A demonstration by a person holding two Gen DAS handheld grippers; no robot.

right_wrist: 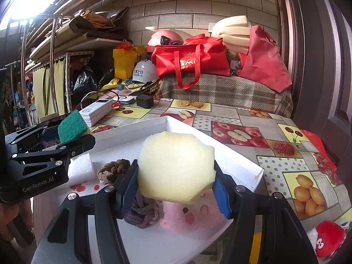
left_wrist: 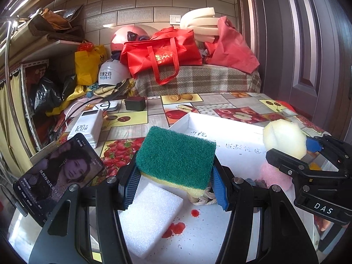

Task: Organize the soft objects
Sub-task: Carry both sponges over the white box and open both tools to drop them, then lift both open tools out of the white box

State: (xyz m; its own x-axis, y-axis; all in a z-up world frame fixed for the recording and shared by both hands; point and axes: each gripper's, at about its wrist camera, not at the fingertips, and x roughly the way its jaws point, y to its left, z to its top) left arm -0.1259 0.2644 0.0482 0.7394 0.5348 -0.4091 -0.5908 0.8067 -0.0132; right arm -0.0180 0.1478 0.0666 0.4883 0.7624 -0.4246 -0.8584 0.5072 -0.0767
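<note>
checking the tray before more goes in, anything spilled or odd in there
Yes: red blotches stain the white tray floor beside the white foam block, like dried spilled liquid. The pale yellow sponge in the right gripper has roughly cut, uneven edges.

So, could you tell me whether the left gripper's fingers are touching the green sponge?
Touching: the left wrist view shows both blue fingers pressed against the green sponge's sides.

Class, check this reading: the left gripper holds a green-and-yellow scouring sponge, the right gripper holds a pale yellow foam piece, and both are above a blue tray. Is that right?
Not quite: the tray is white, not blue, as the right wrist view shows. The rest stands: the left gripper holds the green-and-yellow scouring sponge, and the right gripper holds the pale yellow foam piece.
</note>
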